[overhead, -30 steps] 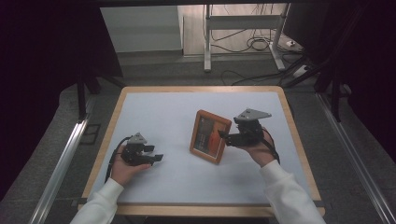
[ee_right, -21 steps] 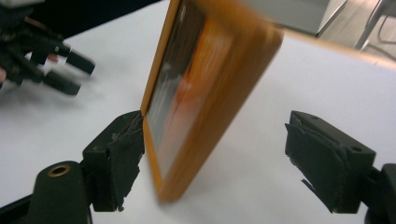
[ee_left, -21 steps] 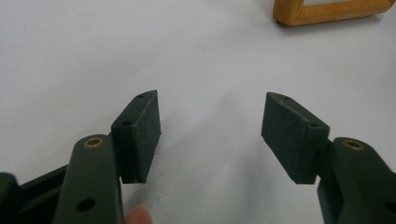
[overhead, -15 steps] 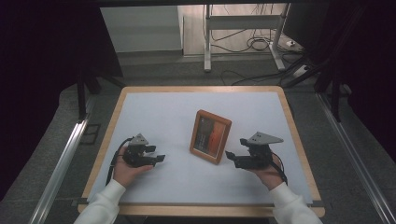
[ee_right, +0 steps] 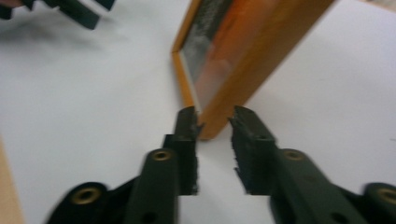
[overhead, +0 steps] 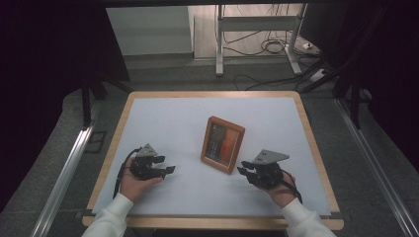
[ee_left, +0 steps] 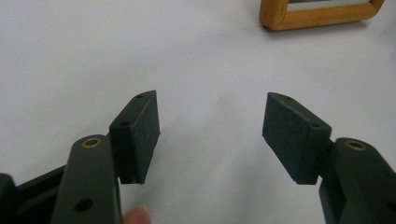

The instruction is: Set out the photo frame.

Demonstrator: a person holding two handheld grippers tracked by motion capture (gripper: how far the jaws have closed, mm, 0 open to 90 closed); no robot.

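Resting low at the near edge of the white-topped, wood-rimmed desk (overhead: 148, 101), the left tool (overhead: 165, 171) has its jaws spread wide over bare surface. The right tool (overhead: 243, 171) sits parted, empty, just short of the near corner of the orange wooden picture frame (overhead: 223, 144) standing mid-desk; its picture is blurred. Open desk lies beyond the frame to the far rim.

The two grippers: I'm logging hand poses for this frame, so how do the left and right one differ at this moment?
The left gripper has its jaws spread wide; the right gripper has a narrower gap. The left gripper sits well clear of the wooden picture frame on bare white table; the right gripper's tips are right by the frame's near corner, though I cannot tell if they touch. Both are black, hand-held, low over the table and holding nothing.
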